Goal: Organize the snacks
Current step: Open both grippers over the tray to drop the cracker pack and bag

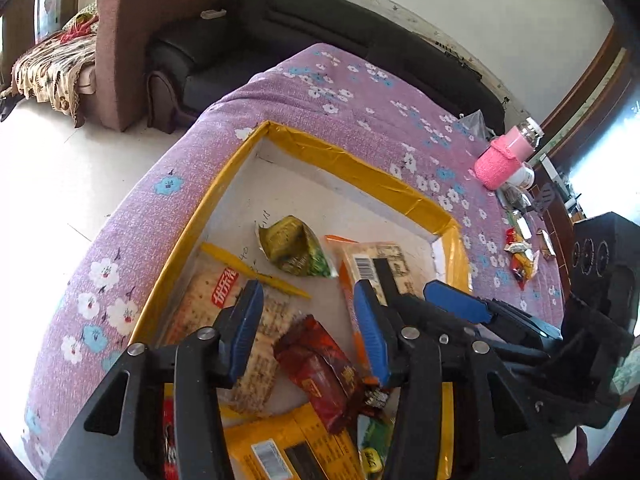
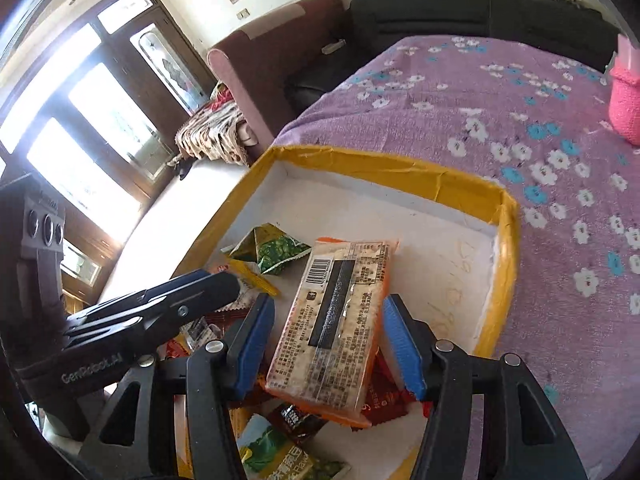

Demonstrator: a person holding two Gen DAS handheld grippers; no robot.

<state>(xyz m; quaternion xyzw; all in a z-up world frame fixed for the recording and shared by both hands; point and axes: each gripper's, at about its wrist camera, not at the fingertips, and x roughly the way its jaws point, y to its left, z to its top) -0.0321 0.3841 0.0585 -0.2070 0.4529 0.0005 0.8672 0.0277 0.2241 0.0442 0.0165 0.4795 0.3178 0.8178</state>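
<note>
A shallow white box with a yellow taped rim [image 1: 348, 160] [image 2: 400, 168] lies on a purple flowered cloth and holds several snack packets. My left gripper [image 1: 308, 300] hangs open over it. A dark red packet [image 1: 316, 368] lies below the gap, touching neither blue pad. From the right wrist view the left gripper [image 2: 216, 284] shows side-on at the left. My right gripper [image 2: 328, 308] [image 1: 406, 280] is shut on a long orange-edged cracker pack [image 2: 332, 320] [image 1: 368, 268], barcode side up. The pack's near end is over other packets.
In the box lie a green crumpled packet [image 1: 296, 252] [image 2: 280, 252], a second cracker pack with a red label [image 1: 224, 300] and a yellow packet [image 1: 280, 448]. Loose sweets [image 1: 524, 260] and a pink knitted bottle [image 1: 500, 160] sit on the cloth. Sofas [image 1: 280, 28] stand behind the table.
</note>
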